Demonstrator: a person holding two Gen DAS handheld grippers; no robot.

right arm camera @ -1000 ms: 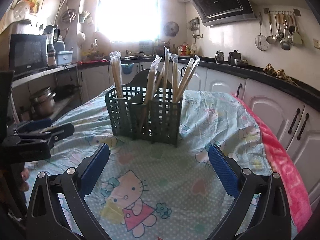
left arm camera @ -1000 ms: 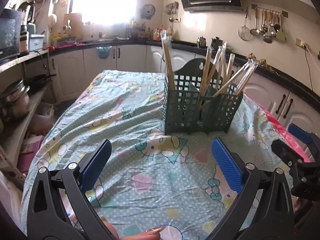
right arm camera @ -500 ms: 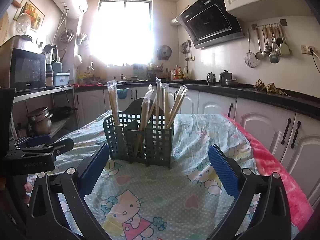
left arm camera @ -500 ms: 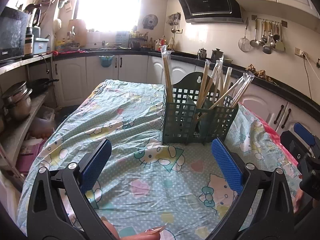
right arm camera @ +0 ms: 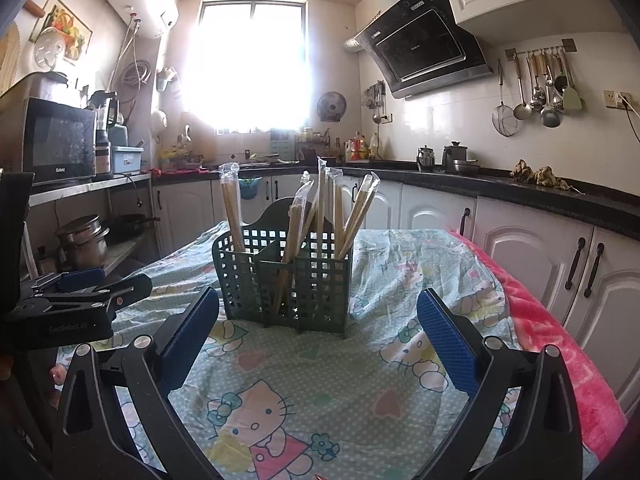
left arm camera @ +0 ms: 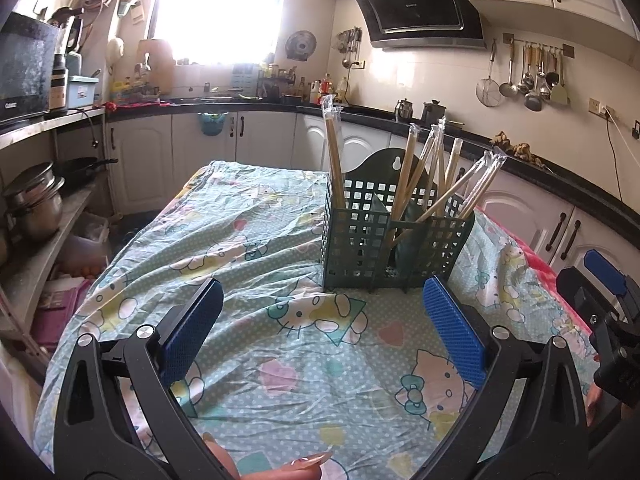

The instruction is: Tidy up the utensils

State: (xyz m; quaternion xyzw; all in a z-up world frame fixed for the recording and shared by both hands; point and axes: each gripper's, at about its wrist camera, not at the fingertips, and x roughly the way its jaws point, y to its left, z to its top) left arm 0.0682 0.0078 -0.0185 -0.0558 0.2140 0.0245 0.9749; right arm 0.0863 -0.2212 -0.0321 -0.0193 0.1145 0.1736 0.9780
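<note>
Left gripper [left arm camera: 322, 316]: being held wide open, nothing gripped; caddy [left arm camera: 390, 248] ahead, nearer the right finger
Right gripper [right arm camera: 318, 320]: being held wide open, empty; wrapped chopsticks [right arm camera: 320, 216] standing ahead between fingers

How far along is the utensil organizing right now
Looks nearly done: the wrapped chopsticks all stand in the green holder. Nothing is in hand; the left gripper and right gripper are both open and empty. No loose utensils show on the tablecloth.

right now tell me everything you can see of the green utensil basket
The dark green plastic lattice basket stands upright on the cartoon-print cloth, divided into compartments, with a raised arched back panel bearing a hanging hole. Plastic-wrapped wooden chopsticks stand and lean inside: one pack in the left compartment, the rest further right. Neither tool touches it.
</note>
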